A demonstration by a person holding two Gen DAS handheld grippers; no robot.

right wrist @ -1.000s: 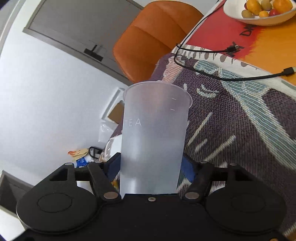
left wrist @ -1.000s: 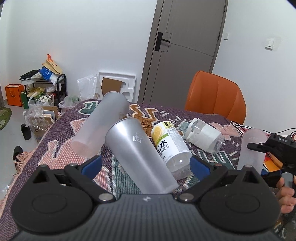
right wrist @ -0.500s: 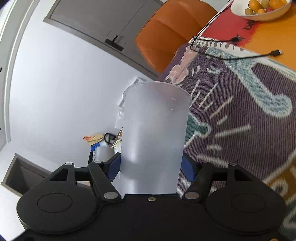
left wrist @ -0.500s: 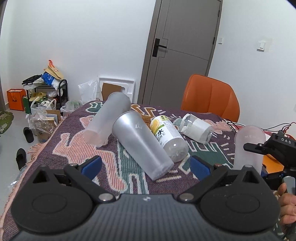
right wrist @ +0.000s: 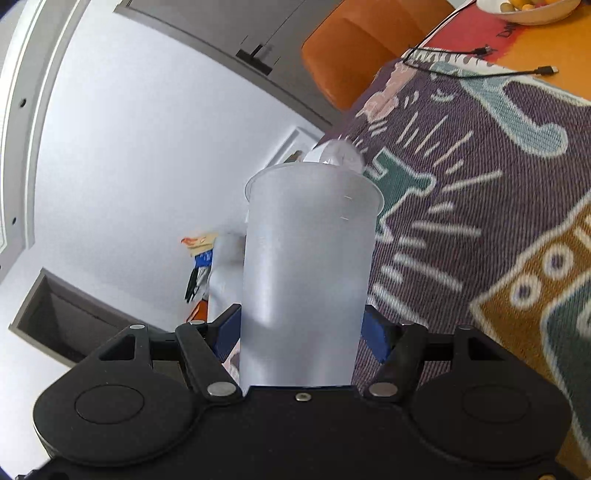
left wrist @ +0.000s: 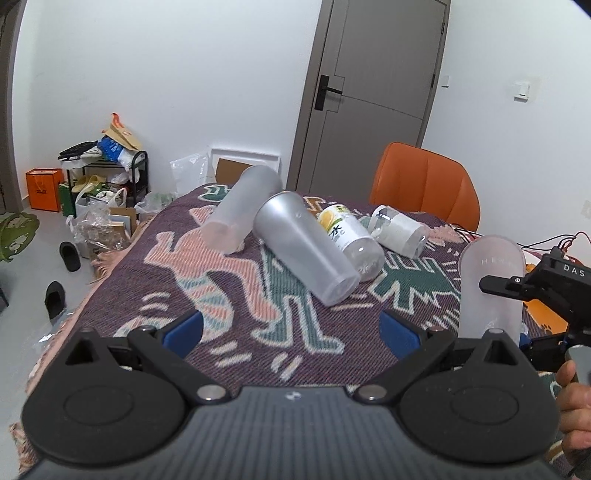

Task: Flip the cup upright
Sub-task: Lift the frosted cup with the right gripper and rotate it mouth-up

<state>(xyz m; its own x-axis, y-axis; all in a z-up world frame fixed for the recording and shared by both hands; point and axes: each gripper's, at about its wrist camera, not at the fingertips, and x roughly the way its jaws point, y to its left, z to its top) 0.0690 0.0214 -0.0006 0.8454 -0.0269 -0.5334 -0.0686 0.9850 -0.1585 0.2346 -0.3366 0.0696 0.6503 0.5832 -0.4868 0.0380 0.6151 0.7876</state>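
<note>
My right gripper (right wrist: 301, 328) is shut on a frosted plastic cup (right wrist: 308, 273), its blue pads pressed on both sides near the base. In the left wrist view that cup (left wrist: 491, 284) stands nearly upright at the right over the patterned cloth, with the right gripper's black body (left wrist: 546, 284) clamped on it. My left gripper (left wrist: 291, 328) is open and empty, back from the pile. A grey cup (left wrist: 306, 251) and another frosted cup (left wrist: 242, 212) lie on their sides in the middle of the cloth.
A lemon-label bottle (left wrist: 351, 240) and a white-wrapped jar (left wrist: 399, 230) lie beside the cups. An orange chair (left wrist: 424, 188) stands behind the table. Black cables (right wrist: 476, 62) and a fruit bowl (right wrist: 528, 9) sit on the orange tabletop beyond the cloth (left wrist: 240, 288).
My left gripper has pulled back and up from the lying cups. My right gripper has turned with the frosted cup, bringing it more upright and lower toward the cloth.
</note>
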